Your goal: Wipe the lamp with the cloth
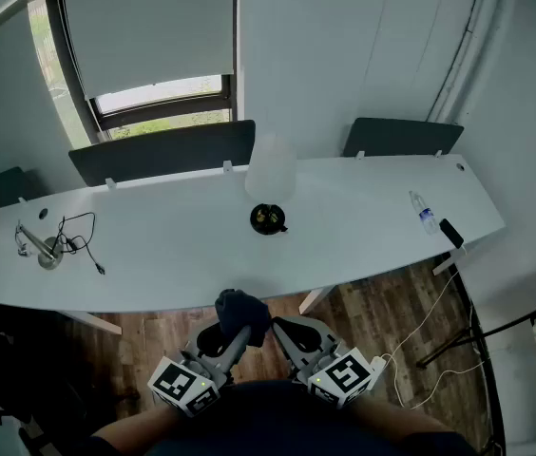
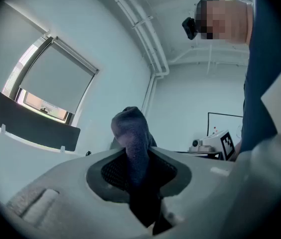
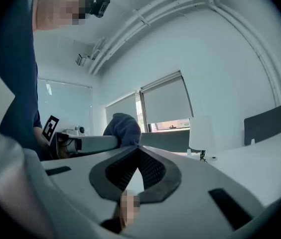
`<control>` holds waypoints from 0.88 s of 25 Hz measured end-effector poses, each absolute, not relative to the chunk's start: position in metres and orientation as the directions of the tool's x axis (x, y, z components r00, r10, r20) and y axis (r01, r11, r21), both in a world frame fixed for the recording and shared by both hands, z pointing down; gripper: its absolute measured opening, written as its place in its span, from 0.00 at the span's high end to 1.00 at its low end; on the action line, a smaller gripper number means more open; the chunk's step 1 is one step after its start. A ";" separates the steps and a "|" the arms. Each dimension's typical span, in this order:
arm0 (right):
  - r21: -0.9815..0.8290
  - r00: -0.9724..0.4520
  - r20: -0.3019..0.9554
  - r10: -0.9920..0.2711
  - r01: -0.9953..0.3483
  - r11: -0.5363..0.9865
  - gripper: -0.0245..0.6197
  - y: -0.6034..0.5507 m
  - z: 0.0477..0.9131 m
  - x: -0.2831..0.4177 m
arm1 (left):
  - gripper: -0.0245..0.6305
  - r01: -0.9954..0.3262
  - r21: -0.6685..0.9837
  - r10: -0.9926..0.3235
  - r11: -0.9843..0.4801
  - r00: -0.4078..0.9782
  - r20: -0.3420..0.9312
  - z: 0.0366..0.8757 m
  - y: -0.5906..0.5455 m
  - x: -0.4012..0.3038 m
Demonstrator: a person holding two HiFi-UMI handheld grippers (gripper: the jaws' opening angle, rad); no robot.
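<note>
Dark blue crumpled cloth (image 1: 242, 309) clenched in left gripper (image 1: 232, 332) fingers, lower centre; right gripper (image 1: 285, 334) fingers pressed together, empty, alongside; white-shaded black-based lamp (image 1: 270, 171) mid-frame on curved white desk (image 1: 173, 247), well apart.

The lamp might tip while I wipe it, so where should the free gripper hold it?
Probably hold the lamp low, at its black base under the white shade, coming from the right with the right gripper. The shade looks too wide for the jaws, and the left gripper is clamped on the cloth.
</note>
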State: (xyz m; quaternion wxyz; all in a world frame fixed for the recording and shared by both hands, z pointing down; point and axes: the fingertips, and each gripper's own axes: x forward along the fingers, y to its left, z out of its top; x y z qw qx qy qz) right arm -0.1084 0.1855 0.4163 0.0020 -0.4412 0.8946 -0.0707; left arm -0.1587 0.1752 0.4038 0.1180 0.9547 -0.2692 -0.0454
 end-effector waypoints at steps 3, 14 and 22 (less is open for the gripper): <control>-0.127 -0.606 0.061 -0.793 -0.793 0.596 0.95 0.184 0.416 -0.110 | 0.81 -0.500 0.249 -0.522 -0.829 0.852 -0.028 0.404 0.173 -0.161; -0.126 -0.618 0.035 -0.785 -0.782 0.610 0.95 0.164 0.420 -0.097 | 0.81 -0.518 0.253 -0.539 -0.817 0.842 -0.018 0.411 0.149 -0.149; -0.153 -0.636 0.020 -0.771 -0.764 0.626 0.95 0.098 0.420 -0.056 | 0.81 -0.597 0.244 -0.616 -0.764 0.788 -0.001 0.410 0.092 -0.123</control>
